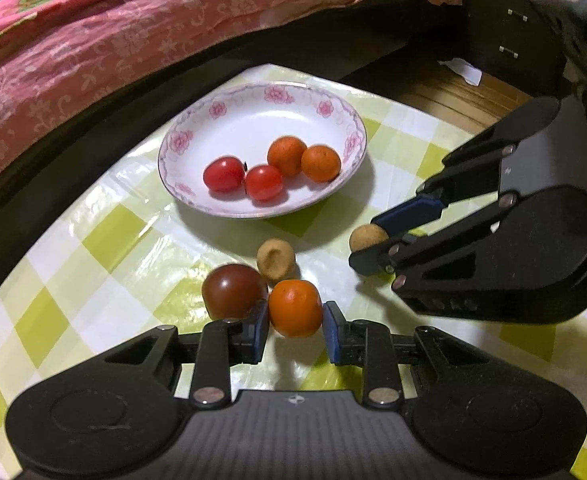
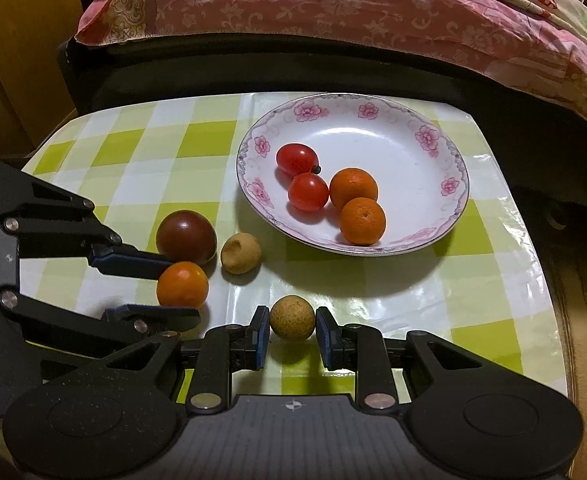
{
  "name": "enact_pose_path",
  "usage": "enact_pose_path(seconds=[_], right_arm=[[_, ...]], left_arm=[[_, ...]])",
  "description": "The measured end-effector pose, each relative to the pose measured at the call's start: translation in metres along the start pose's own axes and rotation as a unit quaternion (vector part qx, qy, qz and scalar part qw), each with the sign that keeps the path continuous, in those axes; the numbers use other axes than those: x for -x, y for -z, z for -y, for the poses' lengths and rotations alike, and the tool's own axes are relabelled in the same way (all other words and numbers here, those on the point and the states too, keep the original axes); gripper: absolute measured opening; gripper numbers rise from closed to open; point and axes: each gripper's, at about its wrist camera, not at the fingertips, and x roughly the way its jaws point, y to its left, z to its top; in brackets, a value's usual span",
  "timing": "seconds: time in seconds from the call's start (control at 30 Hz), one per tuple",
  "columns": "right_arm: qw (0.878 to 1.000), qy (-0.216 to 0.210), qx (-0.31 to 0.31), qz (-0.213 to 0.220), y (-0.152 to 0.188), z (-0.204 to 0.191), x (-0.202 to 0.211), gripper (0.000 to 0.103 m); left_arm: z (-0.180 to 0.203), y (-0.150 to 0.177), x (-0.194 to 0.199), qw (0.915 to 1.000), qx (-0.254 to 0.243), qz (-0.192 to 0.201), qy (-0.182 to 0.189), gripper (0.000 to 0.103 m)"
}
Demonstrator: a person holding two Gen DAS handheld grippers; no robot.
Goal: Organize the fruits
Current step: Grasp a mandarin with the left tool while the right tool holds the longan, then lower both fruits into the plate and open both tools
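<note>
Two tools, two fruits to pick up

The left tool (image 1: 295,322) sits apart around an orange (image 1: 295,308); the right tool (image 2: 292,334) sits apart around a brown ball fruit (image 2: 292,317). Next, squeeze, lift, and go to the plate (image 2: 445,152) at 12 o'clock. The surface (image 2: 493,300) is bare toward 3 o'clock, with its edge close.

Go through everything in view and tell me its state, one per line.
Left gripper: open around orange, on table.
Right gripper: open around tan fruit, on table.
Plate: holds four fruits.
Dark tomato: on table.
Dented fruit: on table.
</note>
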Motion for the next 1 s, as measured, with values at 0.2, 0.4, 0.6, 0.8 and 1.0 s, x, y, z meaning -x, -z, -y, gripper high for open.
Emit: enact_pose_path(seconds=[0.2, 0.4, 0.6, 0.8, 1.0], right_arm=[[1.0, 0.0, -0.005, 0.006, -0.002, 0.002, 0.003, 0.021], [1.0, -0.001, -0.01, 0.008, -0.002, 0.004, 0.005, 0.021], [1.0, -0.003, -0.016, 0.017, -0.008, 0.007, 0.01, 0.021], [0.999, -0.001, -0.029, 0.031, -0.017, 0.013, 0.014, 0.021], [0.998, 0.006, -0.047, 0.048, -0.027, 0.023, 0.013, 0.021]], left_arm=[[-0.002, -0.006, 0.005, 0.9999, 0.004, 0.01, 0.004, 0.037], [-0.007, -0.009, 0.007, 0.9998, 0.014, 0.013, 0.007, 0.037], [-0.014, -0.015, 0.013, 0.9994, 0.023, 0.025, 0.002, 0.037], [-0.023, -0.026, 0.013, 0.9987, 0.035, 0.036, -0.007, 0.037], [-0.026, -0.043, 0.006, 0.9979, 0.04, 0.048, -0.015, 0.037]])
